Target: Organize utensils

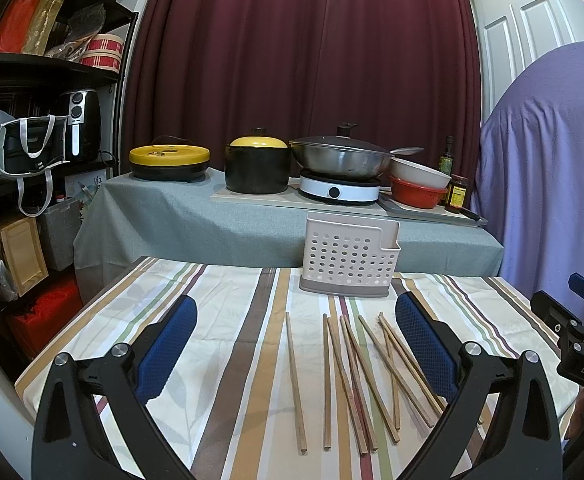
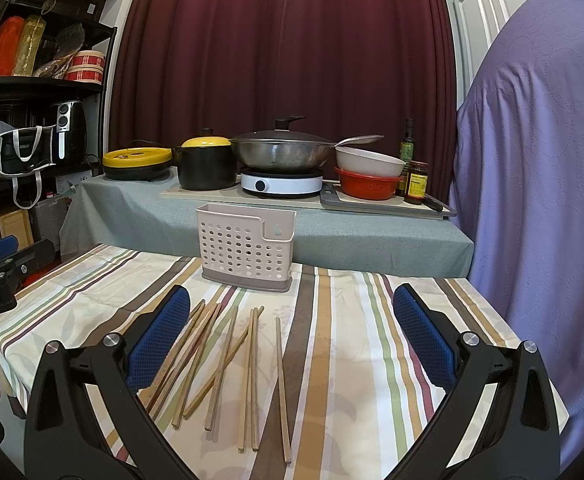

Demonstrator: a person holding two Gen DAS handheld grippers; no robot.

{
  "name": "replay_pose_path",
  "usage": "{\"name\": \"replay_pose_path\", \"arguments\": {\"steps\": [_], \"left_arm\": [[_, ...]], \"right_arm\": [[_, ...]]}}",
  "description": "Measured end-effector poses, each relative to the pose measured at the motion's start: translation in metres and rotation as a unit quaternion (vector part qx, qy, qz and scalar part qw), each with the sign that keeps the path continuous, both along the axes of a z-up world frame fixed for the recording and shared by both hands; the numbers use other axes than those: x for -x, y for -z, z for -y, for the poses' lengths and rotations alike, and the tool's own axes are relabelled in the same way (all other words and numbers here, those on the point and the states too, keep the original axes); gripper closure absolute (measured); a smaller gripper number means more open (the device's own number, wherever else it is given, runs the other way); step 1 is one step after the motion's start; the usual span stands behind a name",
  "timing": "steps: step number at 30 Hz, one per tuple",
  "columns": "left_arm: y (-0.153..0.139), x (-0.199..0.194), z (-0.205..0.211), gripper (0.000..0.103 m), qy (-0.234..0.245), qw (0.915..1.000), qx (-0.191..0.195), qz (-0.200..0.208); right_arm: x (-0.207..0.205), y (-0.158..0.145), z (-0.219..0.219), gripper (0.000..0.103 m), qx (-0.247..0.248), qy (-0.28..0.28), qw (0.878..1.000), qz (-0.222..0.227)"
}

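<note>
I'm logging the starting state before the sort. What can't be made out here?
- Inside of the utensil holder: both views, hidden by its own front wall.
- Exact count of chopsticks: they overlap, and the gripper finger covers some in the right wrist view.
- Jar label: too small.

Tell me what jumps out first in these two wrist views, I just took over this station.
The loose wooden chopsticks scattered on the striped tablecloth catch the eye first, lying between both open grippers, left and right. Just behind them stands the empty perforated utensil holder, upright at the cloth's far edge. Beyond it, on the grey-covered counter, a lidded wok sits on a white cooktop.
</note>
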State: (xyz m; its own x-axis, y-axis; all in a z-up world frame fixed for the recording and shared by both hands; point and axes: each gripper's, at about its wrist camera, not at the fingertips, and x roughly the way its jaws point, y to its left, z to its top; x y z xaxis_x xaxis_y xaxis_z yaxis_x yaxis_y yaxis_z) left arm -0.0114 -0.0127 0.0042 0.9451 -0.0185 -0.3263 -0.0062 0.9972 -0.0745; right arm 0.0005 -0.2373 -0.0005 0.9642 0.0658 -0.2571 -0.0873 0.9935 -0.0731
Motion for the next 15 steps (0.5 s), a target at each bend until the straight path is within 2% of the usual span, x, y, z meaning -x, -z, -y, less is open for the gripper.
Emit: {"name": "replay_pose_path", "arguments": {"steps": [15], "left_arm": [[0.0007,0.0006,0.0013,0.006,0.000,1.0000,0.000,0.001]], "right_arm": [[0.0005,0.0002,-0.0003,0.004,0.000,0.000,1.000,0.000]]}}
